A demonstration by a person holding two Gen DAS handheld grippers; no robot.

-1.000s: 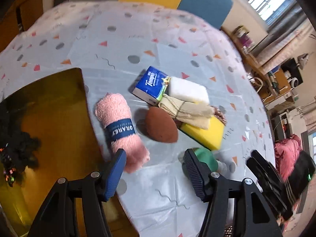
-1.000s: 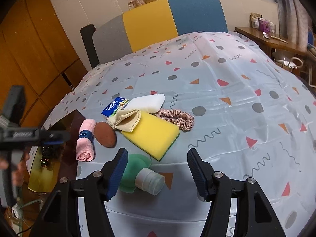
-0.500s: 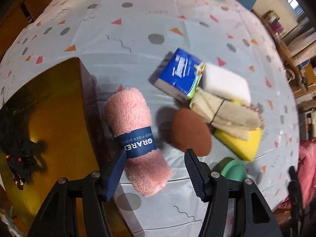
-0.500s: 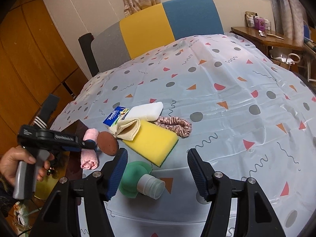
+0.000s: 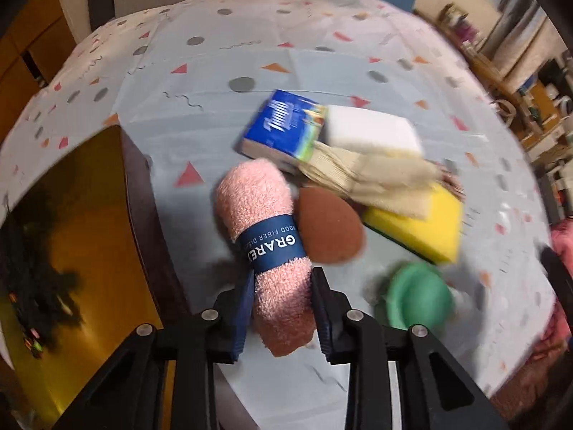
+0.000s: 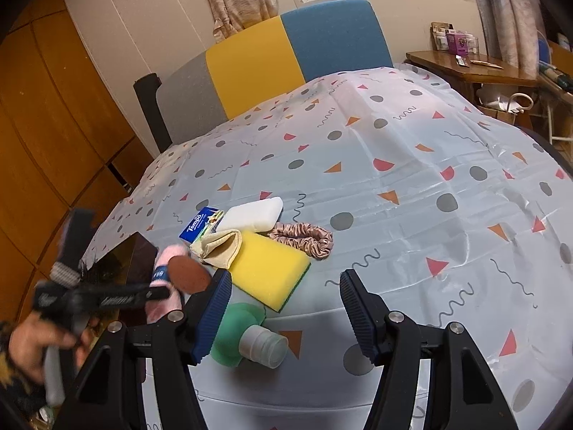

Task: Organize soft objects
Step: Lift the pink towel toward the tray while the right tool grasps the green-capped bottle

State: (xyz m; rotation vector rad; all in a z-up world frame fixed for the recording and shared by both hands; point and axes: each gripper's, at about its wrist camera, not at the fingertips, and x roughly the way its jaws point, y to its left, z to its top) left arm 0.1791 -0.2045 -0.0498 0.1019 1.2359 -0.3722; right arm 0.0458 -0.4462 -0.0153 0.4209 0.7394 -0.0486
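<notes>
Gripping step, judged from the left wrist view: left gripper [image 5: 281,308] closed around the near end of the rolled pink towel [image 5: 266,240], one finger on each side, pile bulging slightly between them. Towel lying on the surface [image 5: 200,136] just beside the dark-edged yellow tray [image 5: 93,236], touching the brown oval sponge [image 5: 327,229] on its other side. Hard to tell whether lifted yet or only pinched; motion blur over the rest.

To do well:
- Keep the squeeze firm but short of crushing; soft pile gives, so likely to slip if held loosely.
- Grip sits low, below the blue paper band [image 5: 274,249]. Long free end probably droops on lifting, so lift straight up first, then swing toward the tray.
- Mind the brown sponge: touching the towel, likely dragged along if pulled sideways.
- Clear the tray's raised edge before lowering; set down away from the dark tangled thing [image 5: 32,251] already inside.

Right gripper [image 6: 283,306] hovering with fingers spread wide, holding nothing, above the green bottle [image 6: 247,337] and near the yellow sponge [image 6: 268,268]. Best kept where it is, out of the left arm's path. Tissue pack [image 5: 283,127], white sponge [image 5: 372,132], beige cloth [image 5: 365,179] and pink scrunchie [image 6: 304,238] waiting in the pile.
</notes>
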